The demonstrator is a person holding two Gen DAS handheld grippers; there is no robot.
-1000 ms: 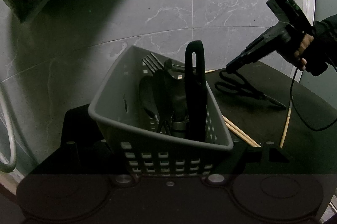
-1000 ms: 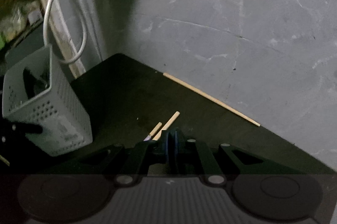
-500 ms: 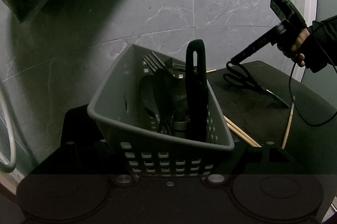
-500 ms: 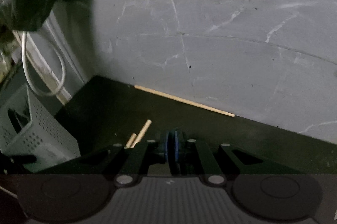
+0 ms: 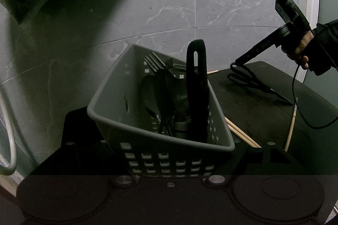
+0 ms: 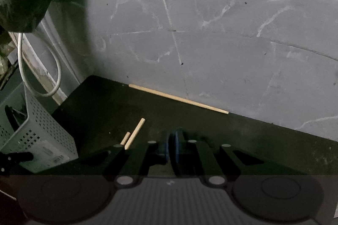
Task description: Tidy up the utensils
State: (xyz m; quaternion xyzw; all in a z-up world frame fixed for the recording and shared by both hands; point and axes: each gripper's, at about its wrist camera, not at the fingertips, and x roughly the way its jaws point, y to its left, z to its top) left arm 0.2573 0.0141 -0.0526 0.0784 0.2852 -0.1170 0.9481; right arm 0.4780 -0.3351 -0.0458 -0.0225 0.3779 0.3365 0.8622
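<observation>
The left gripper (image 5: 169, 161) clamps the grey basket (image 5: 131, 136). The right gripper (image 5: 237, 61), pressed together on the black scissors' (image 5: 253, 83) handle, should probably lift slowly and lower them blades-first inside.

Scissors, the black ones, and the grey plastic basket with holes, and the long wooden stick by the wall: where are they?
Black scissors (image 5: 249, 81): left wrist view, on the handle loops.
Grey plastic basket (image 5: 160, 141): left wrist view, on its front rim.
Long wooden stick (image 6: 179, 99): right wrist view, on its middle.
</observation>
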